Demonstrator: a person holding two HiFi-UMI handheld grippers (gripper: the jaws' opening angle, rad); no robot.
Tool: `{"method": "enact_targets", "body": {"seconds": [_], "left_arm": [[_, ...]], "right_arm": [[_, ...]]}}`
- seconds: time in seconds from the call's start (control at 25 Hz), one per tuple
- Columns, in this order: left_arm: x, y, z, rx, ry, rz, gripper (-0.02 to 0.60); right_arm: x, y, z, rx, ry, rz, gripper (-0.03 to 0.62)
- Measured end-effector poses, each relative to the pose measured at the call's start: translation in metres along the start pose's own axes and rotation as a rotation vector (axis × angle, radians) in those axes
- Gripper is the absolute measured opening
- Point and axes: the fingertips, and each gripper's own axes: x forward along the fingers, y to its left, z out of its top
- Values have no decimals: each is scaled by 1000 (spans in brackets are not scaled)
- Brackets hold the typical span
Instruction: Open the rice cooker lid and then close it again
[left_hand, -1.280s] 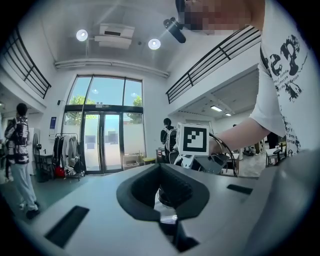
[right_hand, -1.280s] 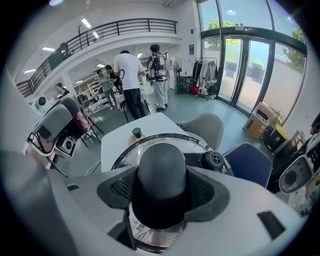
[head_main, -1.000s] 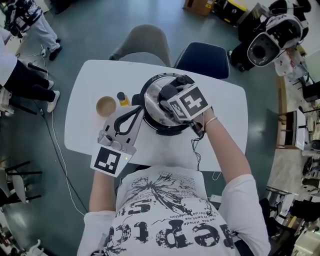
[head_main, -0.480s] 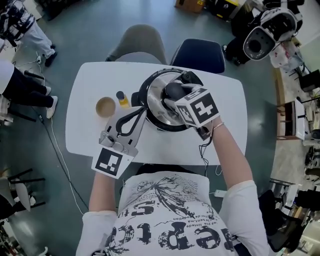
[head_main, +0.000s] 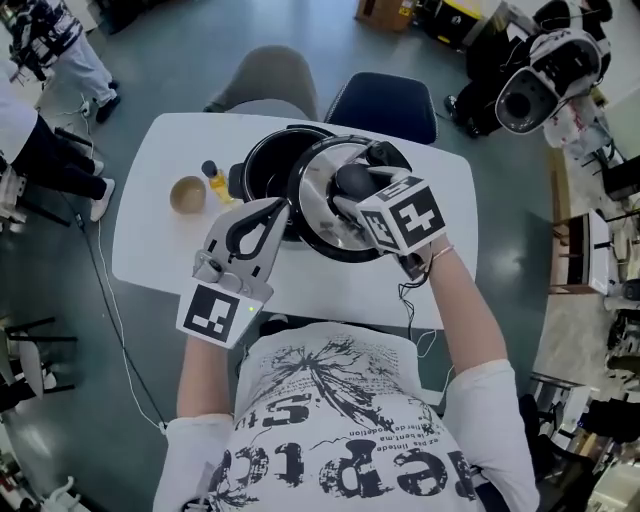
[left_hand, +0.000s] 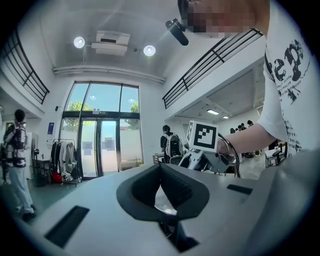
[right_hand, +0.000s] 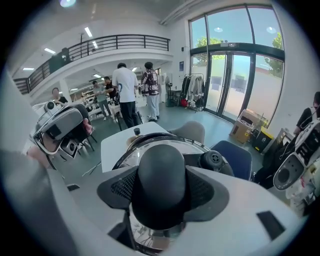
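Note:
The black rice cooker pot (head_main: 268, 165) stands open on the white table (head_main: 440, 260). Its steel lid (head_main: 325, 225) hangs shifted to the pot's right and overlaps the right rim. My right gripper (head_main: 352, 185) is shut on the lid's black knob (right_hand: 161, 182), one pad on each side. The lid's steam vent (right_hand: 212, 160) lies beyond the knob. My left gripper (head_main: 284, 208) is held level, tips together at the lid's left rim, with nothing seen between the pads (left_hand: 177, 187). The shiny lid shows below them.
A brown bowl (head_main: 188, 193) and a small yellow bottle (head_main: 212, 180) sit left of the pot. A grey chair (head_main: 270, 75) and a blue chair (head_main: 390, 100) stand behind the table. A cable (head_main: 408, 300) hangs off the front edge. People stand at far left (head_main: 40, 140).
The lid has slid right off the pot with my right gripper, baring the pot's dark inside. My left gripper moved right along with the lid's rim.

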Motion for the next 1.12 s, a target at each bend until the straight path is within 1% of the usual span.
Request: {"method": "enact_targets", "body": {"seconds": [0.12, 0.2, 0.32, 0.48, 0.72, 0.88, 0.96, 1.12], "left_arm": [[17, -49, 2, -3, 3, 16, 13], [23, -68, 0, -3, 12, 25, 13], [19, -73, -10, -14, 35, 42, 13], [32, -88, -18, -19, 56, 61, 12], [44, -105, -25, -19, 50, 73, 12], [48, -120, -34, -18, 66, 74, 13], [48, -120, -36, -21, 69, 73, 12], [43, -104, -32, -12, 76, 83, 13]], "right_arm": [[-29, -19, -41, 2, 6, 25, 293], [-40, -26, -59, 2, 11, 39, 293], [-40, -25, -70, 5, 19, 59, 293], [-46, -40, -90, 15, 24, 73, 293], [-49, -51, -115, 13, 44, 82, 293], [-51, -57, -130, 15, 49, 92, 293], [-48, -57, -130, 13, 52, 94, 293], [-44, -47, -113, -1, 37, 94, 293]]}}
